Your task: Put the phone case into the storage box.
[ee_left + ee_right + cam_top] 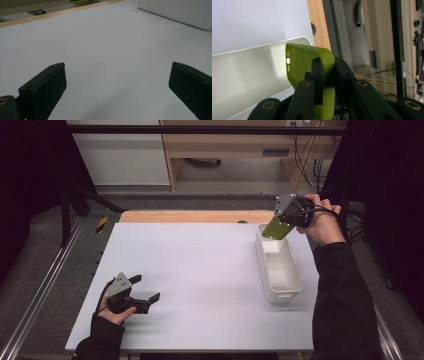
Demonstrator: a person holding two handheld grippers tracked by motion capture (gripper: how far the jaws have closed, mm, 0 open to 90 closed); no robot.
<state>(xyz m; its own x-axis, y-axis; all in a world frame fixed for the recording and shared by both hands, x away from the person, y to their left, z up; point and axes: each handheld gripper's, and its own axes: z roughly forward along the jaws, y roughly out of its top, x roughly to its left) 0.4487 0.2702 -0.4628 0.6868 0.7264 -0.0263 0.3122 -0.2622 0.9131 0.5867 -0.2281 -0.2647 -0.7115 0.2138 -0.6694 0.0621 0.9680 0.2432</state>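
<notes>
— Sleeves and hands at the near edge: what sits on the white bench (200, 270)?

— Largest first, the bench itself, then a white tub (278, 265) along its right side, apparently there to take the item.

— And the hand-held grippers?

— Right hand-held gripper (286, 221) hangs over the tub's far end, clamped on one side wall of a green phone case (312, 65), probably to drop it in. Left hand-held gripper (145, 292) rests low near the front left, jaws wide, holding nothing.
</notes>
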